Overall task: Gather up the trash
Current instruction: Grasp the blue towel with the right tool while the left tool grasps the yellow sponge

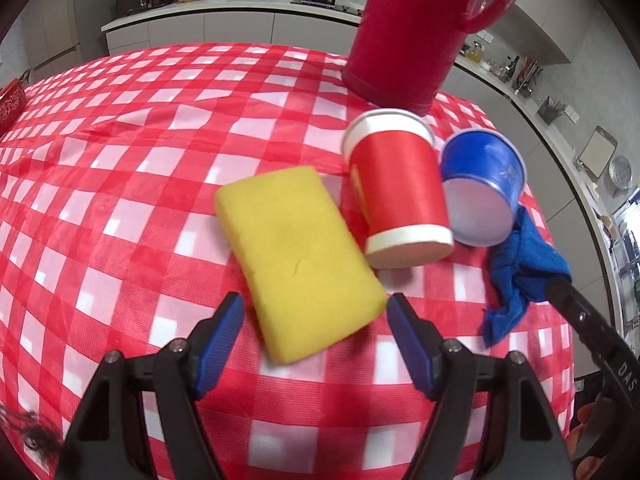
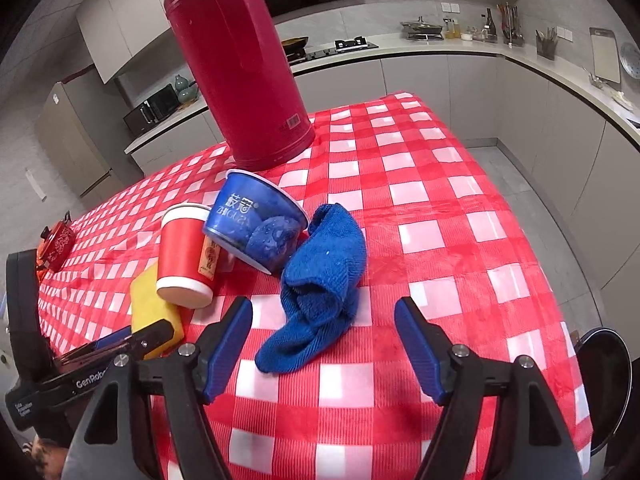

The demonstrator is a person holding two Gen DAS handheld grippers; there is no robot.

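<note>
While both jaws stand wide, the left hand-held gripper [image 1: 314, 314] straddles the near end of the sponge [image 1: 298, 258], and the right hand-held gripper [image 2: 323, 320] frames the blue cloth [image 2: 320, 284]. Just beyond on the checkered counter [image 2: 440, 240], a red cup [image 2: 185, 254] and blue cup [image 2: 256, 226] lie tipped together.

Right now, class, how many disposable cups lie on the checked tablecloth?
2: a red paper cup beside the yellow sponge, and a blue cup tipped against it, touching the blue cloth. No others visible.
</note>
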